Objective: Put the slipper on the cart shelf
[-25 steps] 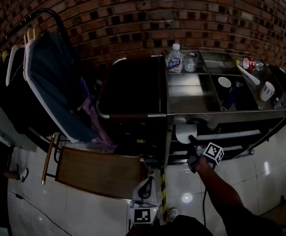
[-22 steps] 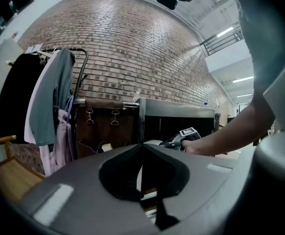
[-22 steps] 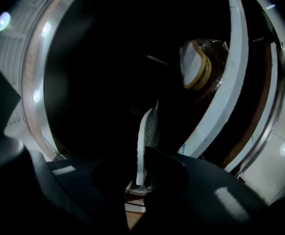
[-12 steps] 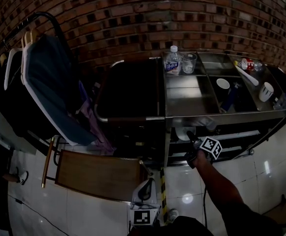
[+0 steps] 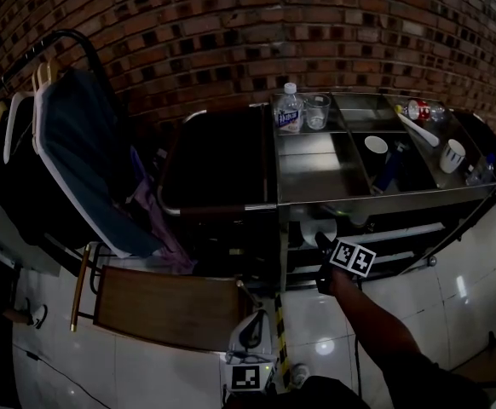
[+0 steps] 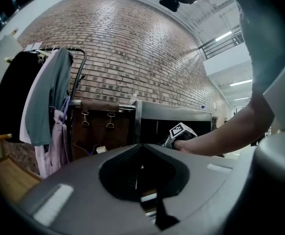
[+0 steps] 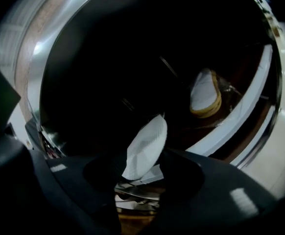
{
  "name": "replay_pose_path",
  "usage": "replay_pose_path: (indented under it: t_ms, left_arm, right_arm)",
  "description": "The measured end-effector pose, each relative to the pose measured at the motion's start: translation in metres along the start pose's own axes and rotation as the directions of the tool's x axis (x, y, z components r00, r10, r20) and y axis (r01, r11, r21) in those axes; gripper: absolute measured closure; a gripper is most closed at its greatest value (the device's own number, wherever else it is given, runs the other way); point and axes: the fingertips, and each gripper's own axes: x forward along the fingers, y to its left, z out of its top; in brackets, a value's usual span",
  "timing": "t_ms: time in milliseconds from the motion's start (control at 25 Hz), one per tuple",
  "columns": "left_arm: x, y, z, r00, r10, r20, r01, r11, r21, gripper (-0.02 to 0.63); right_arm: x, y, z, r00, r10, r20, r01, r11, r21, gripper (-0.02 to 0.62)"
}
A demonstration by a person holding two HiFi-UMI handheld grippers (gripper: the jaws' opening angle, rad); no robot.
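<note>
A white slipper (image 7: 145, 148) stands tilted between the jaws of my right gripper (image 7: 142, 173), which reaches under the steel cart (image 5: 316, 173) to its lower shelf. The jaws have just been opening and stand open, with the slipper still between them. In the head view the slipper (image 5: 320, 228) shows as a pale patch just beyond the right gripper (image 5: 322, 245). A second slipper (image 7: 204, 94) lies deeper on the shelf, behind the pale shelf rail (image 7: 240, 121). My left gripper (image 5: 250, 331) hangs low by the floor, away from the cart; its jaws are not readable.
On the cart top stand a water bottle (image 5: 289, 109), a glass (image 5: 317, 109) and cups (image 5: 376, 145). A black trolley (image 5: 222, 156) adjoins the cart's left side. A clothes rack with garments (image 5: 77, 143) and a wooden chair (image 5: 171, 301) stand at the left.
The right gripper has rolled, its marker cube now turned flatter, and it sits slightly further under the cart top. The left gripper has stayed where it was.
</note>
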Motion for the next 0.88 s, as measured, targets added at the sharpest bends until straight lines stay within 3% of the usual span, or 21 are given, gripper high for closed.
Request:
replay_pose_path:
  t_ms: [160,320,440,560,720,880]
  left_arm:
    - [-0.003,-0.001,-0.003,1.0,0.002,-0.002,-0.002,1.0,-0.016,0.588]
    - [-0.005,-0.004,-0.004,1.0,-0.004,-0.004,0.004,1.0,-0.025,0.589]
    - [-0.009,-0.004,-0.01,1.0,-0.001,-0.011,0.001,1.0,-0.022,0.588]
    - [-0.011,-0.004,-0.011,1.0,0.002,-0.014,-0.002,1.0,-0.031,0.589]
    - [-0.011,-0.006,-0.015,1.0,-0.003,-0.008,0.003,0.999,-0.034,0.589]
    - [-0.011,-0.013,-0.008,1.0,-0.01,-0.004,0.01,0.999,-0.037,0.588]
  right_arm:
    - [-0.004,-0.011,-0.005,0.991,-0.132,-0.015,0.127,0.976,-0.176,0.359]
    - [-0.014,-0.014,-0.007,0.985,-0.174,0.017,0.17,0.931,-0.322,0.359]
    - [-0.022,-0.007,-0.014,0.985,-0.168,0.029,0.161,0.861,-0.483,0.362]
    - [-0.032,0.003,-0.02,0.986,-0.154,0.059,0.157,0.767,-0.623,0.371]
    - [-0.049,0.02,-0.026,0.989,-0.124,0.084,0.147,0.687,-0.712,0.373]
    - [-0.09,0.059,-0.018,0.983,0.016,0.184,0.137,0.604,-0.785,0.52]
